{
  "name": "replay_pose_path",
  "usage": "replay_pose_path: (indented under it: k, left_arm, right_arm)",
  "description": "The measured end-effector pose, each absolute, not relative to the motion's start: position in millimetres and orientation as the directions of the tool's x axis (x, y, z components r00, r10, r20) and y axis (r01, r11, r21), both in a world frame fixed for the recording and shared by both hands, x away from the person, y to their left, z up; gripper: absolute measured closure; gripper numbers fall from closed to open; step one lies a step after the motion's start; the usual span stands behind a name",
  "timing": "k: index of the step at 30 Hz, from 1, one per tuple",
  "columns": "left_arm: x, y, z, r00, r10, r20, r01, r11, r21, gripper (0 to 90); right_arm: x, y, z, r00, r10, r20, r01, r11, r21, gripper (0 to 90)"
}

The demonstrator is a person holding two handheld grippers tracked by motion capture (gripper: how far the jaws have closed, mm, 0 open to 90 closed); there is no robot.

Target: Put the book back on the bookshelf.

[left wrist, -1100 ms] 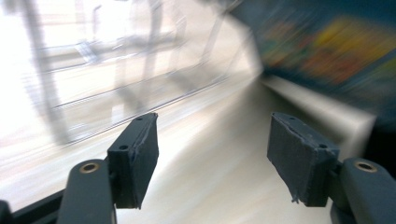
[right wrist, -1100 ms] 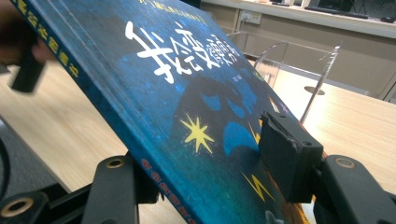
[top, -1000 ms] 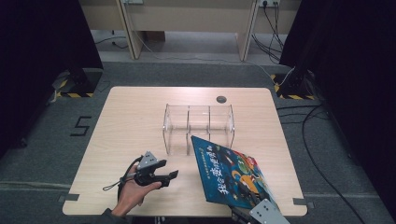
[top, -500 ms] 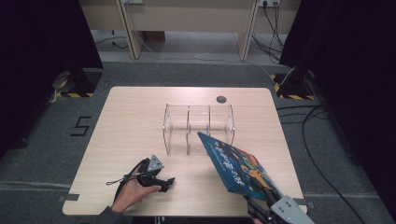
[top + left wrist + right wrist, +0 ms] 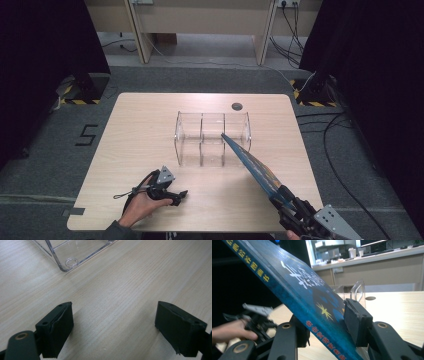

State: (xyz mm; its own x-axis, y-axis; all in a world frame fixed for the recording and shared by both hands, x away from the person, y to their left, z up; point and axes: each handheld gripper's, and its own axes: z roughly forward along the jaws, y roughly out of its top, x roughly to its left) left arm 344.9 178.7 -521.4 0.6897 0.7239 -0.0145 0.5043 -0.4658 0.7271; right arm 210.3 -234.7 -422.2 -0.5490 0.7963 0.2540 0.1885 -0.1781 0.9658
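Right gripper [image 5: 286, 199] clamped on blue book [image 5: 250, 164] (tilted), left gripper [image 5: 179, 196] jaws spread, empty.

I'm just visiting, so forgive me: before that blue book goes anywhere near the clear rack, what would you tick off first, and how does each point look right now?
1. Grip on the book: ok. The right gripper has a jaw on each cover, near the spine's lower end.
2. Book off the table: ok, it is held tilted, its far corner up by the clear rack.
3. Rack slots free: ok, the compartments look empty from above.
4. Book lined up with a slot: not ok, it slants across the rack's right end.
5. Left gripper out of the way: ok, jaws open, resting low near the table's front left.
6. Rack fixed to the table: cannot tell.
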Motion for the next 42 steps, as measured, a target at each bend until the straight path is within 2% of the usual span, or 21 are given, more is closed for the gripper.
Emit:
replay_pose_path:
  k: [3, 9, 10, 18, 27, 31, 35, 38, 42]
  left_arm:
    - [344.9, 178.7, -521.4, 0.69, 0.724, -0.014, 0.504, -0.466, 0.727, 14.2]
    - [344.9, 178.7, -521.4, 0.69, 0.723, -0.014, 0.504, -0.466, 0.728, 14.2]
    - [344.9, 178.8, -521.5, 0.69, 0.723, -0.014, 0.503, -0.466, 0.728, 14.2]
    - [344.9, 178.9, -521.5, 0.692, 0.722, -0.015, 0.502, -0.466, 0.728, 14.2]
    - [345.4, 179.3, -521.3, 0.697, 0.717, -0.015, 0.5, -0.471, 0.726, 14.2]
    - [345.5, 179.4, -521.3, 0.698, 0.716, -0.015, 0.499, -0.472, 0.727, 14.2]
    - [345.5, 179.3, -521.6, 0.698, 0.716, -0.014, 0.497, -0.47, 0.729, 14.2]
    - [345.5, 179.3, -521.7, 0.698, 0.716, -0.015, 0.497, -0.47, 0.729, 14.2]
    - [345.3, 179.4, -521.7, 0.699, 0.715, -0.014, 0.496, -0.47, 0.73, 14.2]
  right_arm:
    - [211.0, -239.5, -422.8, -0.554, 0.78, 0.291, 0.192, -0.22, 0.956, 58.5]
    - [209.3, -251.8, -421.2, -0.53, 0.796, 0.292, 0.169, -0.238, 0.956, 63.4]
    - [208.2, -256.2, -419.8, -0.518, 0.813, 0.266, 0.148, -0.221, 0.964, 66.1]
    - [205.7, -264.0, -419.3, -0.489, 0.836, 0.248, 0.125, -0.214, 0.969, 69.0]
    - [205.8, -272.5, -419.7, -0.46, 0.842, 0.282, 0.122, -0.254, 0.959, 70.4]
    - [206.0, -276.1, -418.7, -0.447, 0.861, 0.241, 0.107, -0.216, 0.97, 73.2]
    - [208.8, -281.2, -424.2, -0.437, 0.862, 0.257, 0.114, -0.23, 0.967, 74.1]
    - [208.7, -282.0, -421.7, -0.421, 0.884, 0.204, 0.098, -0.179, 0.979, 75.8]
    - [209.2, -283.1, -422.2, -0.418, 0.889, 0.186, 0.088, -0.164, 0.982, 76.4]
